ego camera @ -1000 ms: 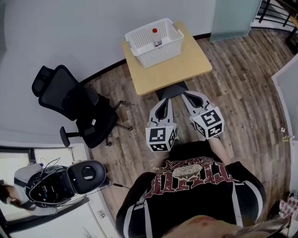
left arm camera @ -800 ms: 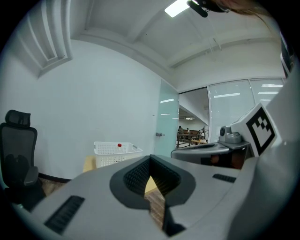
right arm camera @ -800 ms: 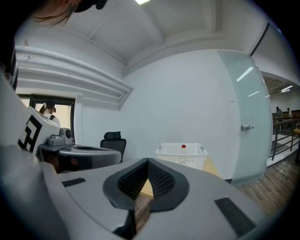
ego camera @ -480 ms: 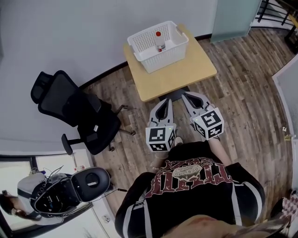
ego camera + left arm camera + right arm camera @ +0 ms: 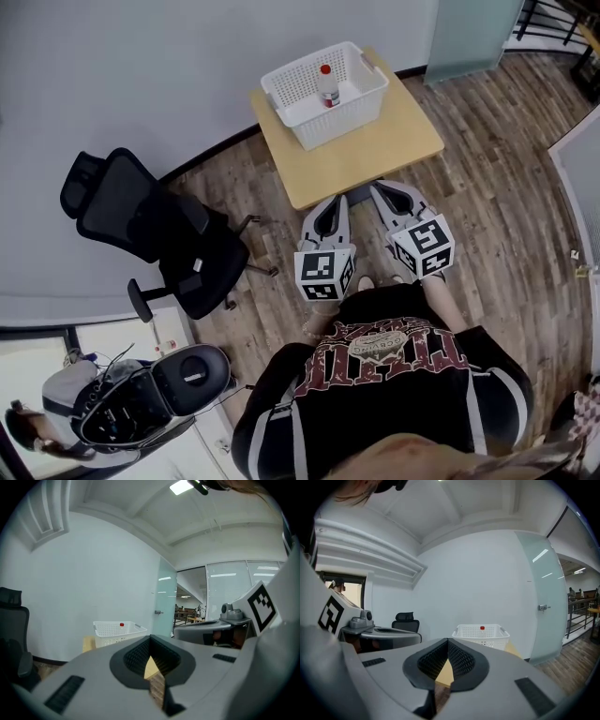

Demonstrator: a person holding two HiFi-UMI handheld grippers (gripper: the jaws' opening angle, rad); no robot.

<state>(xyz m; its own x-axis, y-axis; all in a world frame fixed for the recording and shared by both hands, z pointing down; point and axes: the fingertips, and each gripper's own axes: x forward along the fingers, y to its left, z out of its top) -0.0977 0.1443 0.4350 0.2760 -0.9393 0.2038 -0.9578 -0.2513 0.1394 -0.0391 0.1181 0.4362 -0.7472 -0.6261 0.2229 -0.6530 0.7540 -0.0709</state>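
Both grippers are held low in front of the person, side by side, short of the near edge of a small wooden table. The left gripper is shut with nothing in it, its tips meeting. Just to its right, the right gripper is also shut and empty. On the table's far part stands a white mesh basket. A clear bottle with a red cap stands upright inside it.
A black office chair stands left of the table on the wood floor. A frosted glass door is at the far right. An open black case lies at the lower left, near another person.
The views have crept forward: the table and basket sit slightly nearer, and the chair slid left in the left gripper view. Both grippers stay shut and empty.
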